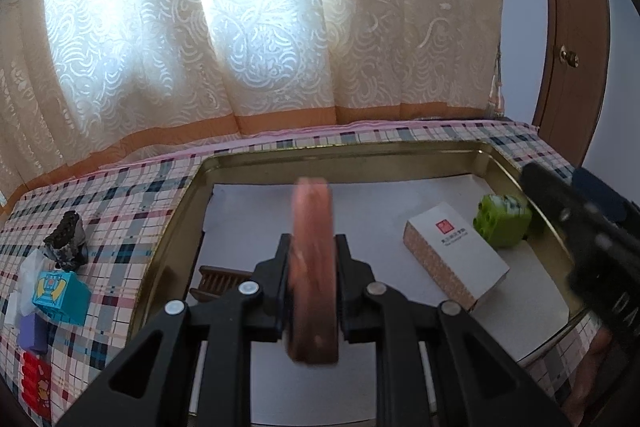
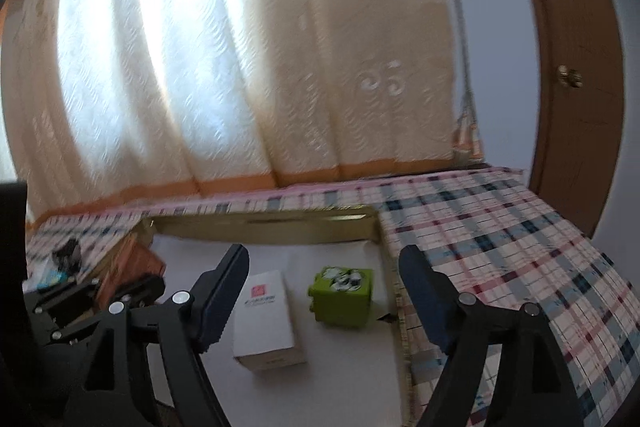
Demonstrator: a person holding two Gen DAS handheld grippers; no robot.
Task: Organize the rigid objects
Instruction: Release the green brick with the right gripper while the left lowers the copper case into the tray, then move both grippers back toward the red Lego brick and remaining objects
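Left tool (image 1: pixel 312 247) clenched on reddish-brown block (image 1: pixel 312 267), held edge-up above gold tray (image 1: pixel 360 151). Right tool (image 2: pixel 324 263) released, fingers spread over green cube (image 2: pixel 344 297), white box (image 2: pixel 266 319) beside.

sunlit lace curtain (image 1: pixel 248 27), brown wooden door (image 2: pixel 576 67), plaid tablecloth (image 2: pixel 500 227).
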